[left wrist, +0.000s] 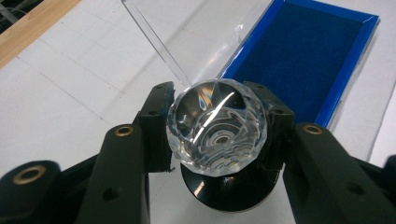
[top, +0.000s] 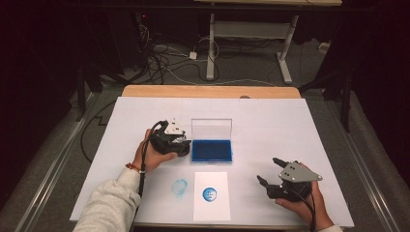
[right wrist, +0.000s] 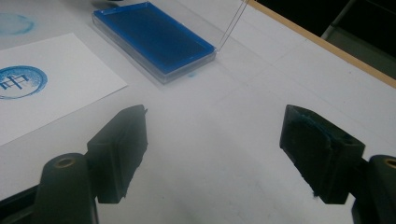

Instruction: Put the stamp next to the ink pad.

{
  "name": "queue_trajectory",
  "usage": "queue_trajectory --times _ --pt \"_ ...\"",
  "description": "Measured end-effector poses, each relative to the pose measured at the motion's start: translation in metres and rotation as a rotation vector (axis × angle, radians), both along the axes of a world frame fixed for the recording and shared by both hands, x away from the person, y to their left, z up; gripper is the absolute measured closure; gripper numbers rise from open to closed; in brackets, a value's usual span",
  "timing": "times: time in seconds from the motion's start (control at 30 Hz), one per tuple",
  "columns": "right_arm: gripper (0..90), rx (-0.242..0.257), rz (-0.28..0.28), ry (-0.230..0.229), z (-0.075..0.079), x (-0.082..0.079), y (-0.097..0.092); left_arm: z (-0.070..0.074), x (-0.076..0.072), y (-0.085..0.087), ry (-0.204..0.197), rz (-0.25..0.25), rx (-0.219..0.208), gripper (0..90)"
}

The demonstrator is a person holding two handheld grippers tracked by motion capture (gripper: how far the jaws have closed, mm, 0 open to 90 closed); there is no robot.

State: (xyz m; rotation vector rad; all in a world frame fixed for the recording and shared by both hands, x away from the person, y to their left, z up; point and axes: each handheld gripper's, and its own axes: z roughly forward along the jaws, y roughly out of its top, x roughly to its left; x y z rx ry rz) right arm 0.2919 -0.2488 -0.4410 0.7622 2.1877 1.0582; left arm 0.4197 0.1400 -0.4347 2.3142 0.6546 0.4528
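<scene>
While the left gripper (top: 181,145) sits at about nine o'clock from the ink pad (top: 212,150), its jaws are clamped on a faceted crystal stamp (left wrist: 217,127), one black jaw on each side of the clear knob. In the left gripper view the stamp's round black base (left wrist: 229,189) shows beneath the knob, over the white table cover (left wrist: 70,98), with the pad's blue edge at roughly one o'clock from it; whether the base touches the cover I cannot tell. The person's left hand (top: 153,153) wraps the gripper body, and a grey sleeve (top: 113,205) runs to the bottom edge of the high view.

The ink pad lies open, its blue felt facing up and its clear lid (top: 212,129) standing upright along the far side, at twelve o'clock from the felt. At about seven o'clock from the pad a faint blue round smudge (top: 180,186) marks the cover. Just beside it, at six o'clock from the pad, lies a white card (top: 211,195) bearing a crisp round blue print (top: 209,195).

Well apart, at about four o'clock from the pad, the right gripper (top: 270,175) rests in the right hand (top: 302,203), its jaws spread wide with nothing between them. In the right gripper view bare cover shows between the two black pads (right wrist: 123,149), the right one stained blue.
</scene>
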Motion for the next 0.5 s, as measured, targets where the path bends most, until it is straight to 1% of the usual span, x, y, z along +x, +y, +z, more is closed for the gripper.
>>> queue_trajectory --times 0.1,0.13,0.2,0.27,0.33,0.4,0.5 --pt "24.1 0.001 0.0 0.001 0.0 0.0 0.0 -0.002 0.0 -0.001 -0.003 0.005 0.01 54.5" --pt "24.1 0.003 0.0 0.005 0.0 0.0 0.0 -0.003 0.0 -0.001 0.002 0.004 0.012 54.6" --pt "24.1 -0.002 0.002 0.003 -0.001 0.0 0.0 -0.005 0.0 -0.002 -0.005 0.01 0.032 54.5" --pt "24.4 -0.005 0.005 0.008 -0.001 0.0 0.001 -0.008 0.0 -0.004 -0.004 0.01 0.056 54.6" --pt "24.4 -0.01 0.003 0.008 -0.001 0.0 0.001 -0.009 0.0 -0.005 -0.004 0.011 0.071 54.5" --pt "24.4 -0.01 0.004 0.009 -0.001 0.0 0.001 -0.01 0.0 -0.005 -0.003 0.013 0.073 54.5" --pt "24.5 -0.009 0.004 0.008 -0.001 0.0 0.001 -0.013 0.0 -0.007 -0.002 0.017 0.09 54.5"
